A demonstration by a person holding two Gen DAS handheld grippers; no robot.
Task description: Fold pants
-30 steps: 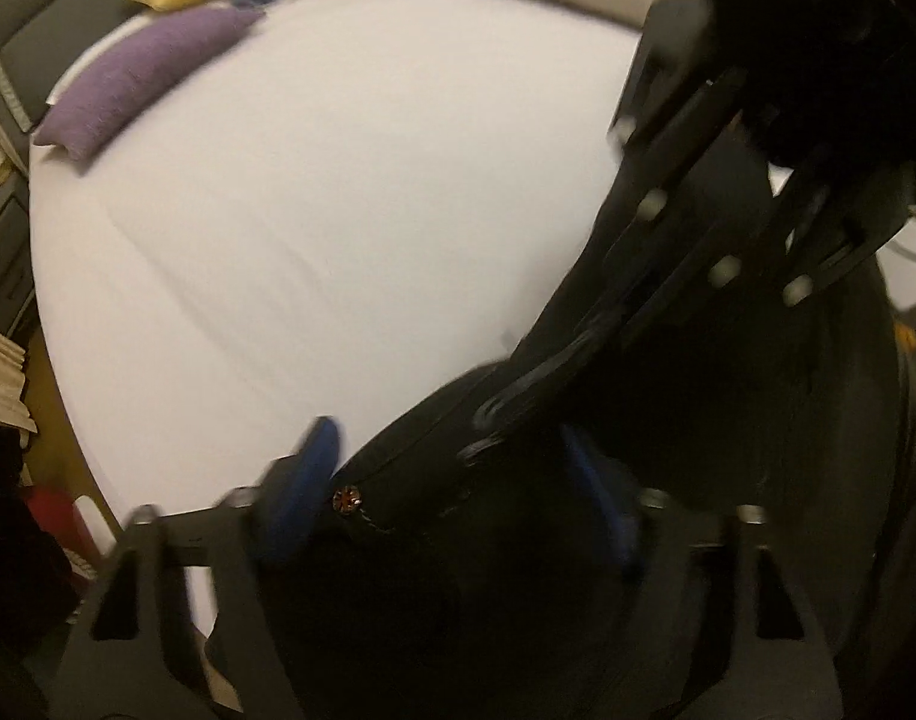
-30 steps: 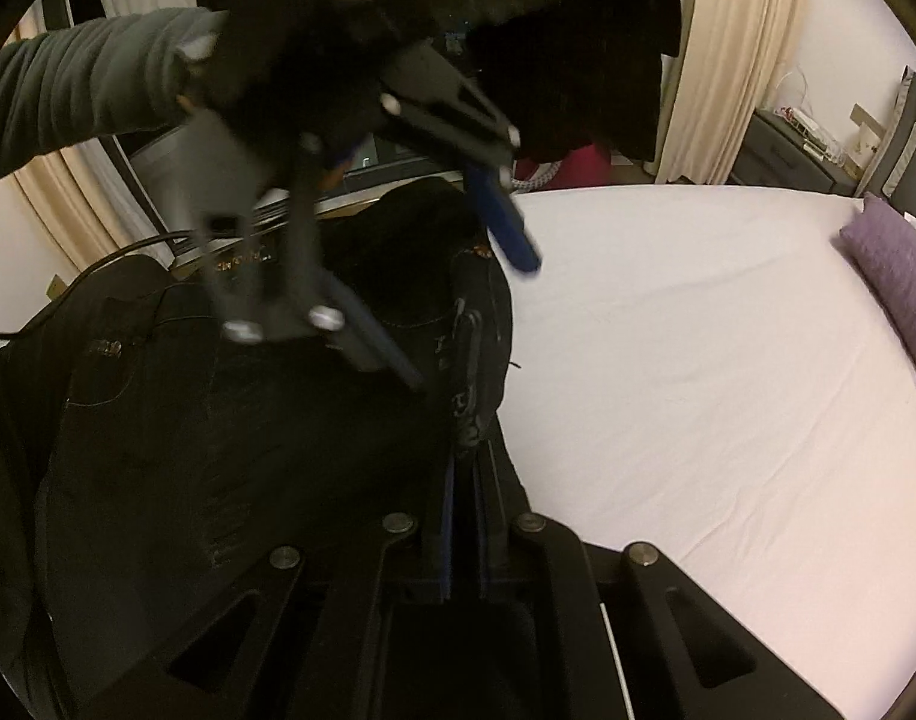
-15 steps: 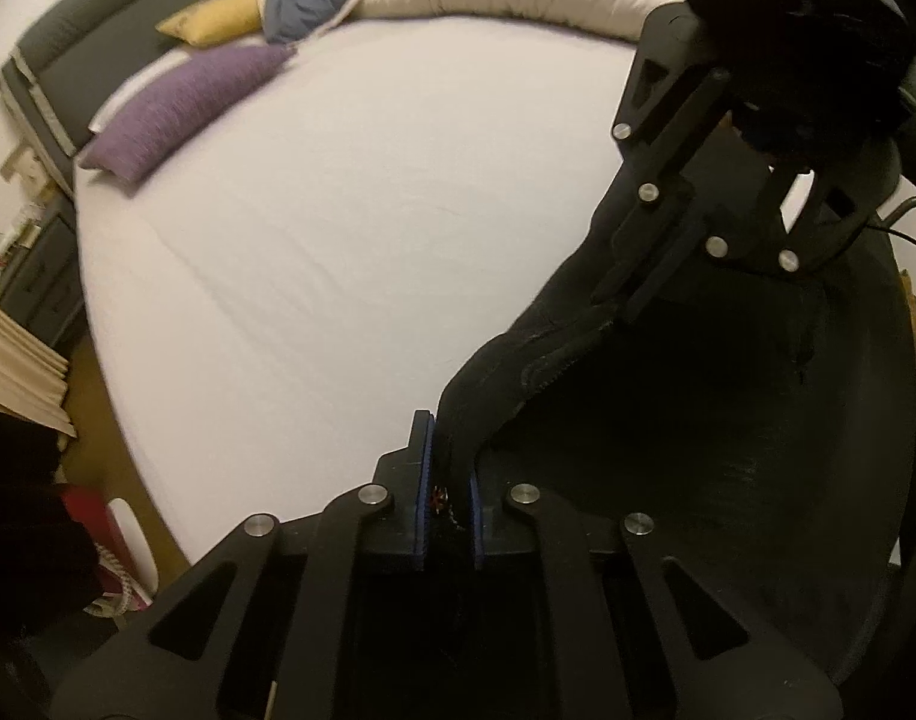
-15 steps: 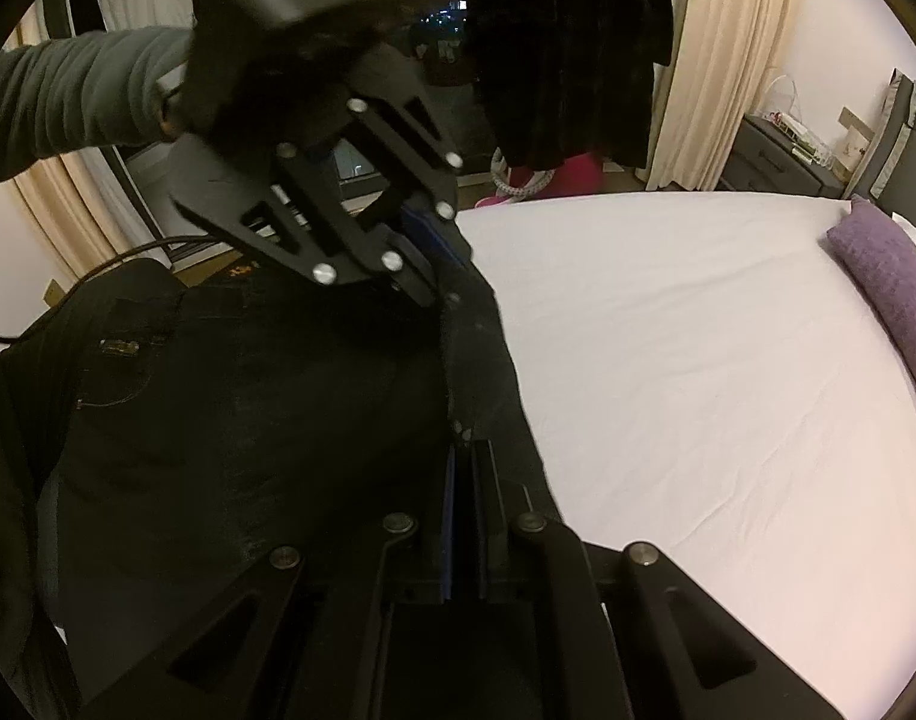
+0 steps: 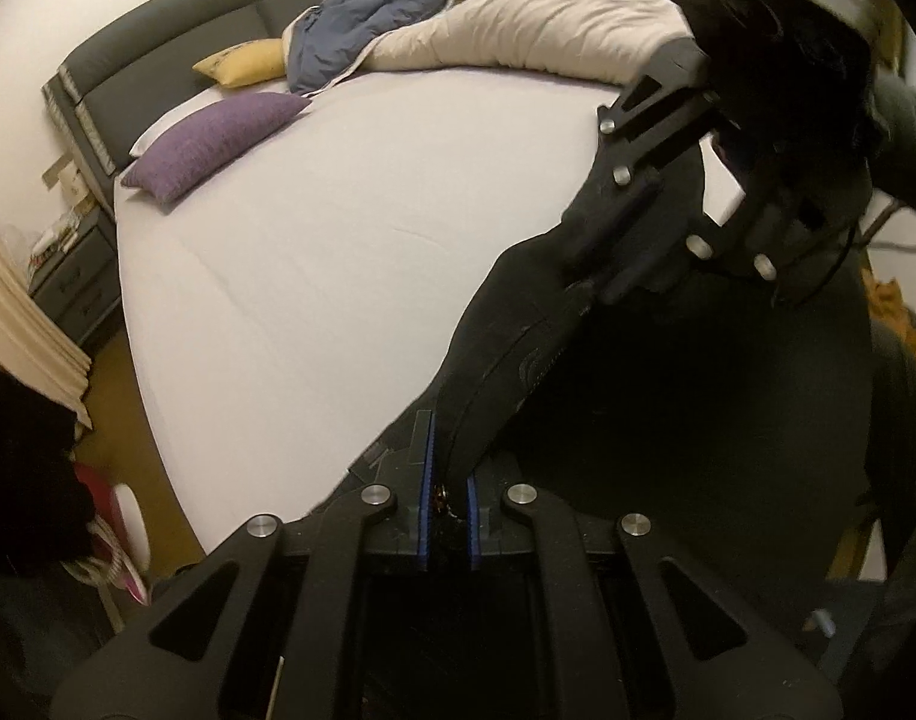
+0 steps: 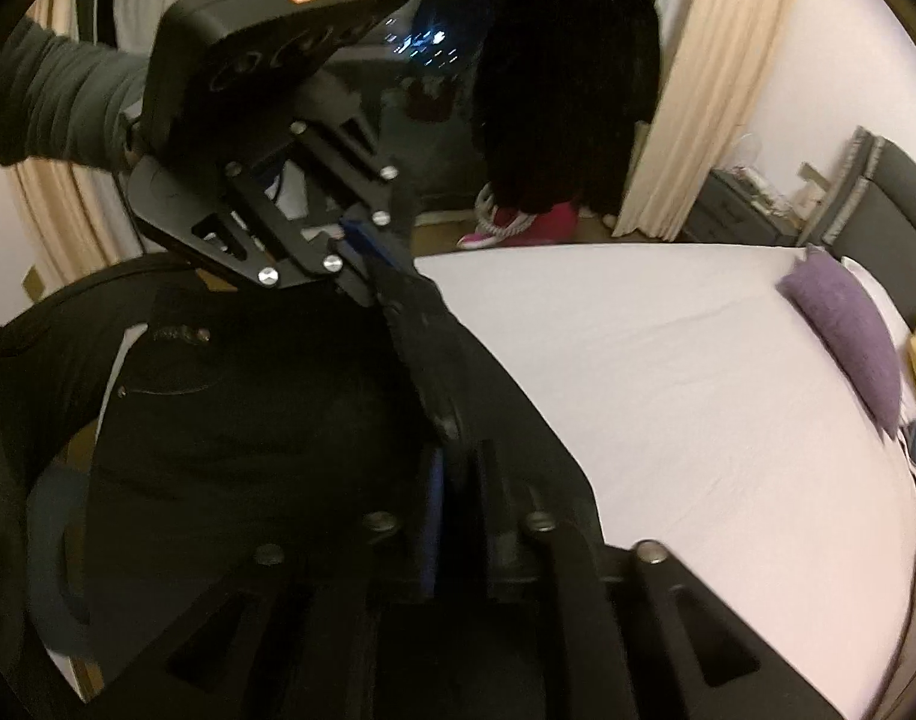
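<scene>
The black pants [image 5: 668,396] hang lifted above the white bed [image 5: 338,228]. Their waistband edge stretches between my two grippers. My left gripper [image 5: 447,480] is shut on one end of the waistband, near a small rivet. My right gripper [image 6: 455,468] is shut on the other end. In the left wrist view the right gripper [image 5: 584,294] is at the upper right, clamped on the band. In the right wrist view the left gripper [image 6: 374,276] is at the upper left, also on the band. The rest of the pants [image 6: 248,408] drape down, dark and partly hidden.
A purple pillow [image 5: 212,141], a yellow pillow [image 5: 242,63] and a bunched cream and blue duvet [image 5: 506,24] lie at the head of the bed by the grey headboard [image 5: 176,78]. A nightstand [image 6: 746,204], curtains [image 6: 698,90] and pink shoes [image 6: 518,222] are beside the bed.
My left gripper closed on the waistband a second ago. Both grippers have since lifted the pants and moved apart, pulling the waistband taut above the bed.
</scene>
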